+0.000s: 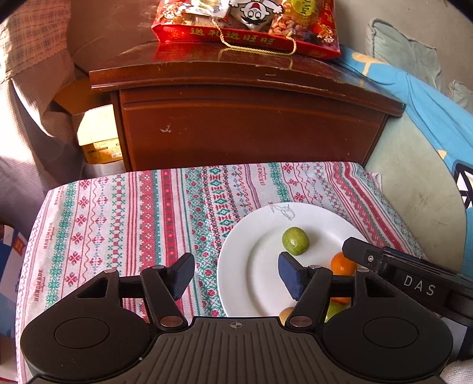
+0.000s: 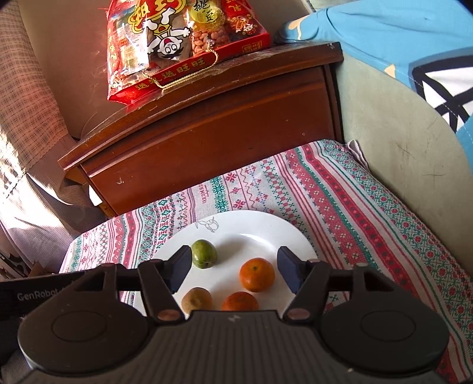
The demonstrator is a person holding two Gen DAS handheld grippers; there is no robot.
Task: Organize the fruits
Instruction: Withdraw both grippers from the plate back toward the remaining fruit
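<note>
A white plate (image 2: 251, 227) lies on the patterned cloth and holds several fruits: a green fruit (image 2: 204, 254), an orange mandarin (image 2: 256, 274), a second mandarin (image 2: 240, 301) and a yellow-brown fruit (image 2: 196, 300). My right gripper (image 2: 233, 271) is open and empty, low over the plate, with the fruits between and below its fingers. In the left wrist view the plate (image 1: 251, 265) sits to the right, with the green fruit (image 1: 295, 240) and a mandarin (image 1: 343, 263) on it. My left gripper (image 1: 235, 274) is open and empty over the plate's left rim. The right gripper's body (image 1: 414, 277) crosses the right side.
The patterned cloth (image 1: 133, 224) covers a small surface. Behind it stands a dark wooden nightstand (image 1: 245, 118) with a red snack gift bag (image 1: 248, 23) on top. A bed with blue bedding (image 2: 399, 44) lies to the right. Cardboard boxes (image 1: 97, 138) stand at the left.
</note>
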